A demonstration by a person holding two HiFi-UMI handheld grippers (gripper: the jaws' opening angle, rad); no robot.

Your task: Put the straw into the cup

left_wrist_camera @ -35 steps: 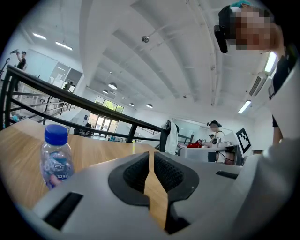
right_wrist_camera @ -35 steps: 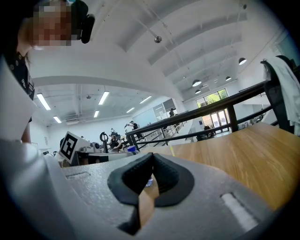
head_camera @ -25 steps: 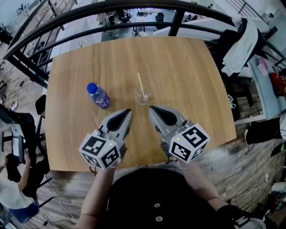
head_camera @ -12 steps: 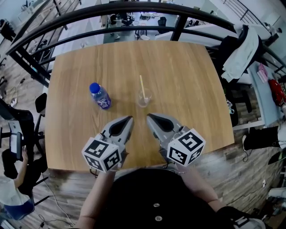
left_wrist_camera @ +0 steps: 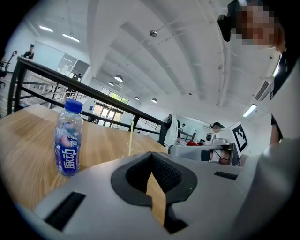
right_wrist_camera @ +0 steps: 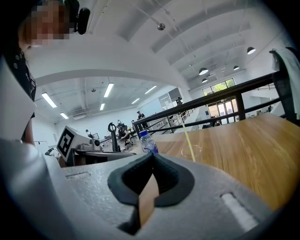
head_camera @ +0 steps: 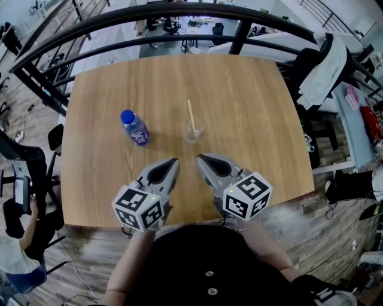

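A clear plastic cup [head_camera: 193,131] stands near the middle of the wooden table [head_camera: 251,95], and a pale yellow straw [head_camera: 191,115] leans in it, its top tilted away from me. The cup [right_wrist_camera: 192,151] and the straw [right_wrist_camera: 186,136] also show small in the right gripper view, and the straw [left_wrist_camera: 131,138] in the left one. My left gripper [head_camera: 173,161] rests shut near the table's front edge, left of the cup. My right gripper [head_camera: 200,158] is shut too, just right of it. Both hold nothing and sit well short of the cup.
A small bottle with a blue cap and purple label [head_camera: 135,128] stands left of the cup, also seen as the bottle [left_wrist_camera: 68,138] in the left gripper view. A black railing [head_camera: 179,12] curves behind the table. Clothes hang over a chair [head_camera: 320,57] at the right.
The head view has shifted slightly, so the table sits a little lower in frame. Both grippers stay shut near the front edge. The straw stays in the cup.
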